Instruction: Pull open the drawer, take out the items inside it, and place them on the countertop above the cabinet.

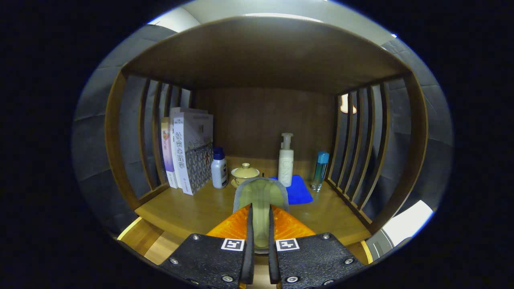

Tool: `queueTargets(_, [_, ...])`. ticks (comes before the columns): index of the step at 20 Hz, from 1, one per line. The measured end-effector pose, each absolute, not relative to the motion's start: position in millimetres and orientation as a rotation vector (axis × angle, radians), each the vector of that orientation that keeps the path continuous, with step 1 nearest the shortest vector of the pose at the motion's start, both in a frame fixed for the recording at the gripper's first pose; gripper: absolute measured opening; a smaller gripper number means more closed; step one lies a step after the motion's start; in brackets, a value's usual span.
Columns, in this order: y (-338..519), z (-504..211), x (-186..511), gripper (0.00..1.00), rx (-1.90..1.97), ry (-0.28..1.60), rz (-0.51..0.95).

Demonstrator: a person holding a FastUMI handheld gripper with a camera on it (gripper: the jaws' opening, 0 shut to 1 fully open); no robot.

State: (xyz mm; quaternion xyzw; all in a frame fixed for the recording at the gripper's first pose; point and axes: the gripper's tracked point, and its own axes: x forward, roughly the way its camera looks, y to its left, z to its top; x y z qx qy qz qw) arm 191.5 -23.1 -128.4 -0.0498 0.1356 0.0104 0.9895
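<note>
Gripper view: your gripper (260, 224) is clamped on a pale green slipper (261, 200), both fingers pressing its sides, the slipper's grey-edged toe sticking out past the fingertips at 12 o'clock. You hold it just over the front of the wooden countertop (192, 206), inside the open shelf bay with its slatted sides.

Beyond the slipper, from 10 to 2 o'clock along the countertop: a row of upright books (188, 154) stands against the left slats at 10 o'clock; just right of them a small white bottle with a blue cap (219, 168); then a cream lidded cup on a saucer (245, 173), directly behind the slipper's toe at 12. At 1 o'clock a tall white pump bottle (286, 160) stands at the back edge of a blue cloth (299, 192) lying flat. At 2 o'clock a slim clear bottle with a teal cap (320, 170) stands near the right slats.

You cannot see from here whether the slipper's sole touches the wood.
</note>
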Motion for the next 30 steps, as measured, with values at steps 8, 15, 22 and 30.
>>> queueTargets(8, [-16, -170, 217, 0.16, -0.093, 0.365, 0.041])
queueTargets(15, [-7, -171, 238, 0.19, -0.066, 0.335, 0.07])
queueTargets(22, [3, -190, 232, 0.36, -0.066, 0.361, 0.117])
queueTargets(30, [2, -110, 166, 0.96, 0.043, 0.121, 0.108])
